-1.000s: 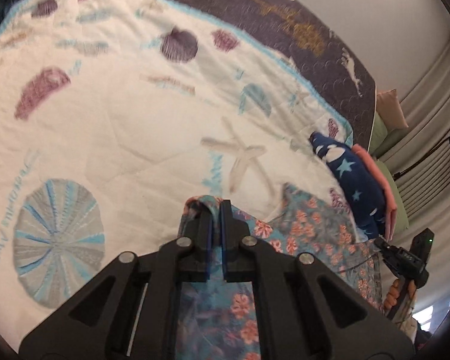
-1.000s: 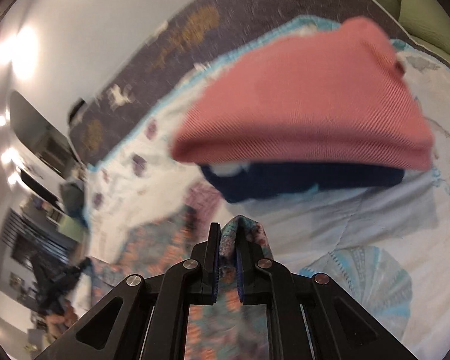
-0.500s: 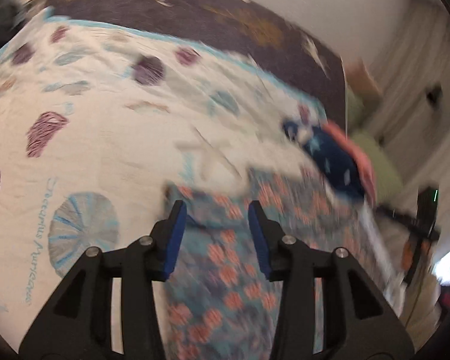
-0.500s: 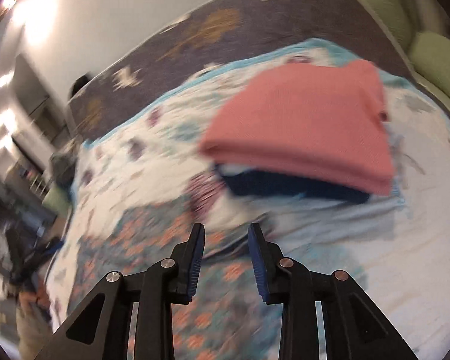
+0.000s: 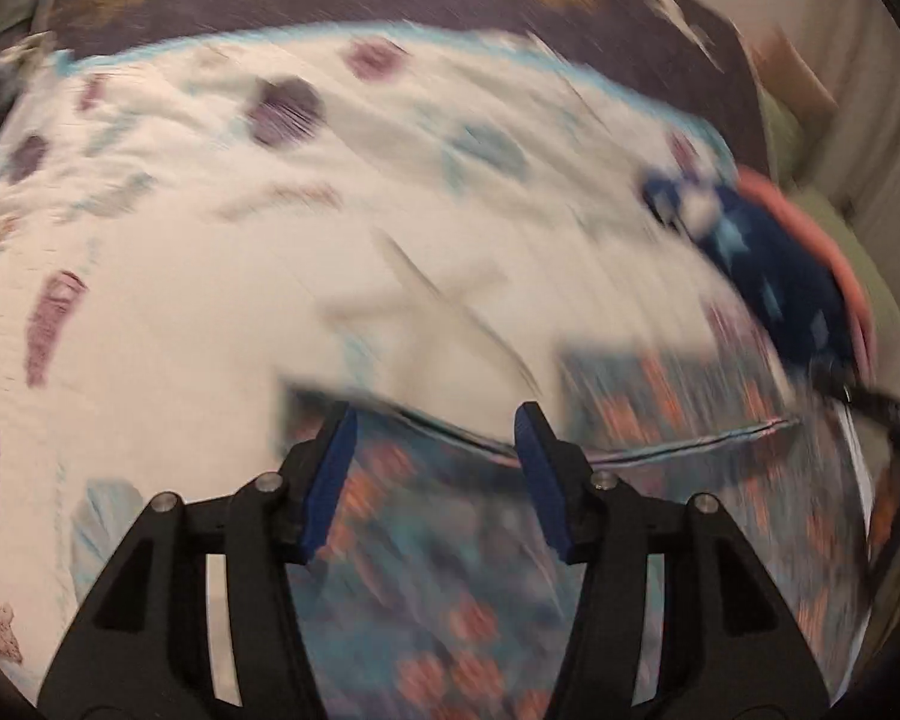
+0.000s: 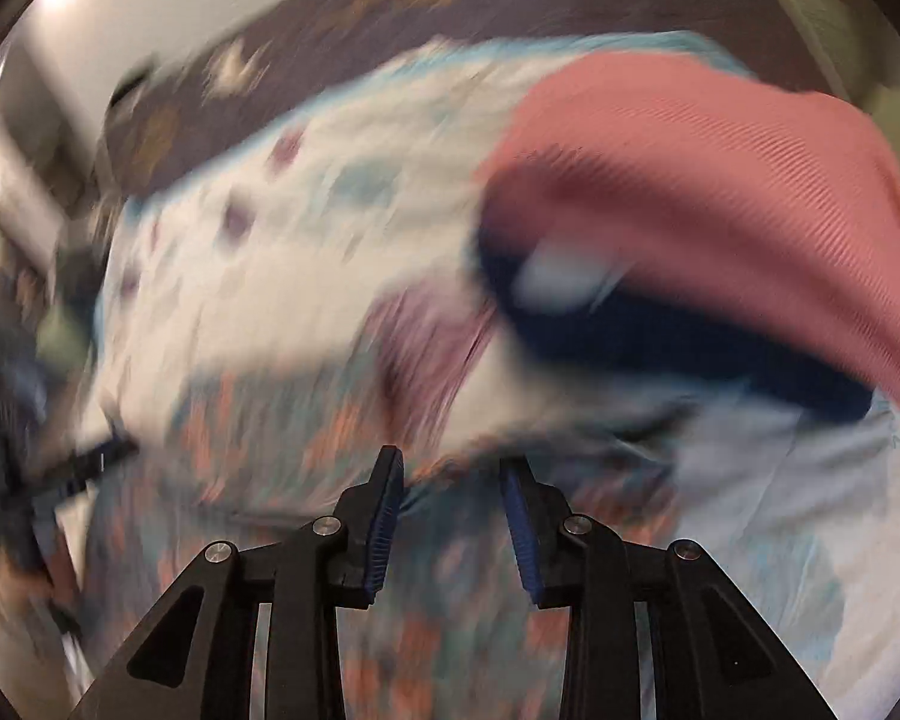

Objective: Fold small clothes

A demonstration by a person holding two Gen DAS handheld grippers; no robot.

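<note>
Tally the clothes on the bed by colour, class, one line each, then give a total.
Floral teal and orange garment: 1
Navy star-print garment: 1
Pink garment: 1
Total: 3

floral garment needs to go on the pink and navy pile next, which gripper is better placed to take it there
Right, probably. The right gripper hangs over the floral garment with the pink top and navy piece just beyond. From the left gripper the pile sits far off to the side. Both jaws have just been opening, empty.
</note>
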